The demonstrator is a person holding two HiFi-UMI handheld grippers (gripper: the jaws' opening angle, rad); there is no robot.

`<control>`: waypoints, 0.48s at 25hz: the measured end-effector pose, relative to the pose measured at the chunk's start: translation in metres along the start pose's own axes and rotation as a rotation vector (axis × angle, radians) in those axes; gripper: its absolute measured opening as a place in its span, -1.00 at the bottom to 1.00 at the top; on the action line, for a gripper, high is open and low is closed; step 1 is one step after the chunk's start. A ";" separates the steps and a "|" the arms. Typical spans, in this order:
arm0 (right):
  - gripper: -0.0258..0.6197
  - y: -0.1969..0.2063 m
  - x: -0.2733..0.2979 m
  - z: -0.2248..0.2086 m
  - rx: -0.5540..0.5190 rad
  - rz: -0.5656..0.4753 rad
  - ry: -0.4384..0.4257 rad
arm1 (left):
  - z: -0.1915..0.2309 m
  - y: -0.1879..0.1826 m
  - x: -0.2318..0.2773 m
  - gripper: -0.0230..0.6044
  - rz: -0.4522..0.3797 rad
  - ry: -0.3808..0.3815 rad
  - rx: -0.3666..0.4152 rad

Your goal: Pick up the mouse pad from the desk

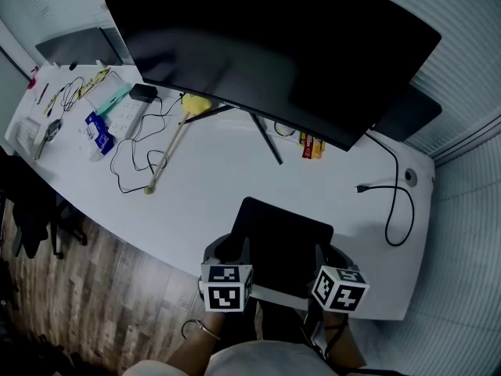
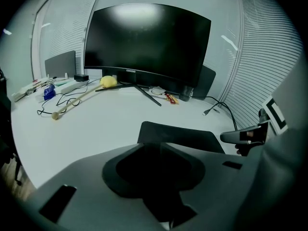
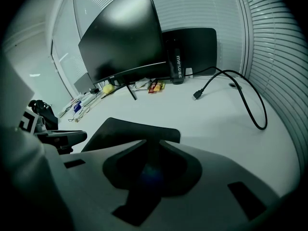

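A black mouse pad (image 1: 283, 243) lies near the front edge of the white desk (image 1: 196, 202), in front of the monitor. My left gripper (image 1: 232, 251) sits at the pad's near left corner and my right gripper (image 1: 329, 257) at its near right corner. In the head view the jaws of both look parted, with nothing clearly pinched. The left gripper view shows the pad (image 2: 180, 136) just past the gripper's body, and the right gripper's finger (image 2: 243, 136) beside it. In the right gripper view the pad (image 3: 130, 131) lies straight ahead. Each gripper's own body hides its fingertips in its own view.
A large curved monitor (image 1: 266, 45) stands behind the pad on thin legs. A loose black cable (image 1: 398, 202) lies at the right. At the left are a yellow-headed stick (image 1: 168, 151), a tangled cord (image 1: 133, 159) and small items (image 1: 98, 128). The wooden floor (image 1: 94, 280) lies below the desk's front edge.
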State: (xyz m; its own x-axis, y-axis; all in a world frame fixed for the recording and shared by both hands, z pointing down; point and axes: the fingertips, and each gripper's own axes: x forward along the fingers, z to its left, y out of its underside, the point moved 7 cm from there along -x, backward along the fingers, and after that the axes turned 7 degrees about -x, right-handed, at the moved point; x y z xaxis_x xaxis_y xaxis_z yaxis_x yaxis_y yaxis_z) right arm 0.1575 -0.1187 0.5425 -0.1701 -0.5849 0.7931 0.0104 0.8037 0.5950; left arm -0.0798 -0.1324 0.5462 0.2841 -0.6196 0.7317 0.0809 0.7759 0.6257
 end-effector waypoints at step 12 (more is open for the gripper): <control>-0.34 0.005 0.006 -0.005 -0.018 0.044 0.013 | 0.006 0.002 0.006 -0.33 0.066 -0.003 0.041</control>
State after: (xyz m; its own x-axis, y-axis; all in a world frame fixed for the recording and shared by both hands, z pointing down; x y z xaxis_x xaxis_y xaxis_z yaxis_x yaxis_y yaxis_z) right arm 0.1620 -0.1185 0.5506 -0.1563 -0.5504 0.8201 0.0358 0.8266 0.5616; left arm -0.0839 -0.1348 0.5533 0.2849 -0.5679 0.7723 0.0229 0.8094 0.5868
